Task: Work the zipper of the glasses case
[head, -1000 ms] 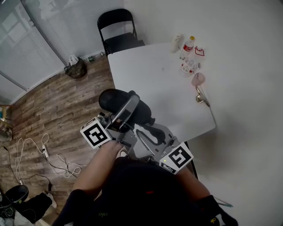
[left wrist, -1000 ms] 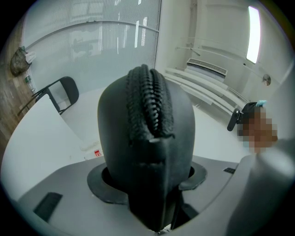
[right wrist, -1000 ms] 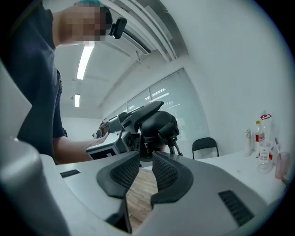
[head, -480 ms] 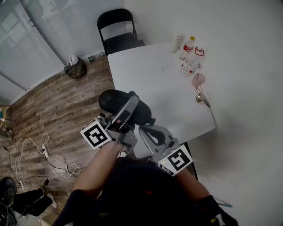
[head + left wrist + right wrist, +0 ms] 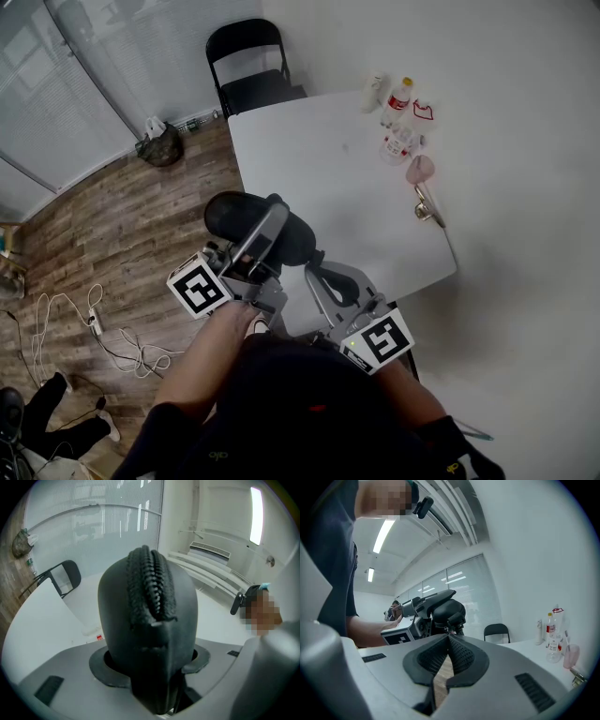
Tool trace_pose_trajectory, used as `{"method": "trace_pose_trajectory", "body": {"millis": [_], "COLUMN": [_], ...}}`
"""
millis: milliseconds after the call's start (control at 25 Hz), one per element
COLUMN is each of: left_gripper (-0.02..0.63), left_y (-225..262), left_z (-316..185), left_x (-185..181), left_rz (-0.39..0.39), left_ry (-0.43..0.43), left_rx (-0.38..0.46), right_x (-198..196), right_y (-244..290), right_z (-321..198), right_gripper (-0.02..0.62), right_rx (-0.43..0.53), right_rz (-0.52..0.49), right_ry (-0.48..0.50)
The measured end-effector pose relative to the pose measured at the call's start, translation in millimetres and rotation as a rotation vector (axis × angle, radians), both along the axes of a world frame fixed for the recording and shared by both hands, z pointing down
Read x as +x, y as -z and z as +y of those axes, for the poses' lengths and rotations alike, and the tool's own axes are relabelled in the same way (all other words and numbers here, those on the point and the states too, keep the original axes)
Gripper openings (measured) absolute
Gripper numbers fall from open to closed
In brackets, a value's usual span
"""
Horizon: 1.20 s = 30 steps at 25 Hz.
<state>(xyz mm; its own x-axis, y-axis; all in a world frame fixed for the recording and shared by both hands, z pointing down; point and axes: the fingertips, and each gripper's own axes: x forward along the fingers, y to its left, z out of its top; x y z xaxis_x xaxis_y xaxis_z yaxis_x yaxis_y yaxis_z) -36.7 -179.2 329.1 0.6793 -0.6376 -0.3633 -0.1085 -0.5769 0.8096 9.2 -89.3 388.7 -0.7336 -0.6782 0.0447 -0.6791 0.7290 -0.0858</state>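
Observation:
A black glasses case (image 5: 239, 214) is held up over the near edge of the white table (image 5: 319, 159). My left gripper (image 5: 262, 242) is shut on it. In the left gripper view the case (image 5: 147, 602) stands between both pads (image 5: 104, 663), its closed zipper (image 5: 152, 585) running up the middle. My right gripper (image 5: 317, 267) comes in from the right, its jaws shut at the case's near end. In the right gripper view the tips (image 5: 449, 635) pinch together right at the small zipper pull (image 5: 456, 621) hanging from the case (image 5: 446, 607).
Bottles and a pink cup (image 5: 403, 136) stand at the table's far right, with a metal object (image 5: 427, 208) near the right edge. A black chair (image 5: 246, 56) stands behind the table. Cables (image 5: 94, 323) lie on the wood floor at left.
The right gripper's jaws have closed and it has moved up to the case's end. The left gripper and case shifted slightly left. A person's legs at lower left moved.

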Motion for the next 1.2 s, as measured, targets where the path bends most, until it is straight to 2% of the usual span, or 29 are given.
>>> {"method": "trace_pose_trajectory", "body": {"millis": [200, 520, 1040, 1200], "left_gripper": [0.272, 0.272, 0.272, 0.272], "left_y": [-0.9, 4.6, -2.8, -7.2], "left_z": [3.9, 23.4, 53.4, 55.7], "left_x": [2.2, 7.9, 31.5, 36.4], "left_rz": [-0.006, -0.03, -0.183, -0.246], "left_ry": [-0.036, -0.145, -0.353, -0.382], "left_rx": [0.002, 0.029, 0.076, 0.076], "right_x": [12.8, 13.6, 16.5, 15.2], "right_y": [8.0, 25.8, 27.1, 24.2], "right_z": [-9.0, -1.7, 10.8, 7.0], "right_gripper": [0.018, 0.018, 0.018, 0.018], "right_rx": [0.033, 0.115, 0.17, 0.207], "right_rz": [0.024, 0.088, 0.165, 0.241], "right_ry": [-0.04, -0.042, -0.013, 0.002]}}
